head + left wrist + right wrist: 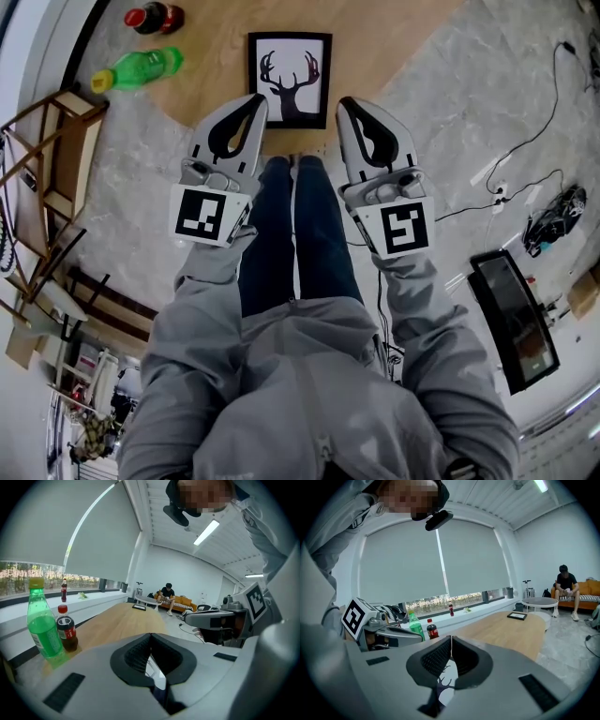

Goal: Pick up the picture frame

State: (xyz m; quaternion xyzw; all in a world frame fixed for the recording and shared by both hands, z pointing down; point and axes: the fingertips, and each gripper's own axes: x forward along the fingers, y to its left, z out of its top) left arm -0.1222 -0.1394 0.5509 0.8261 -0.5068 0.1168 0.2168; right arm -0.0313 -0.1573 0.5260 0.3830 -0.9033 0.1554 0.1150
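Observation:
The picture frame (290, 80), black-edged with a deer-head silhouette on white, lies flat on a wooden tabletop (394, 37) straight ahead of me. My left gripper (257, 99) hovers at its near left corner and my right gripper (344, 101) at its near right corner, both shut and empty. In the left gripper view the closed jaws (151, 637) show a sliver of the frame (158, 674) below them. In the right gripper view the shut jaws (451, 641) sit over the deer print (442, 689).
A green bottle (141, 68) and a cola bottle (155, 17) stand on the tabletop to the frame's left. A wooden stool (56, 159) is at the left, a monitor (511, 319) and cables (525, 141) on the floor at the right. A person (566, 590) sits on a far sofa.

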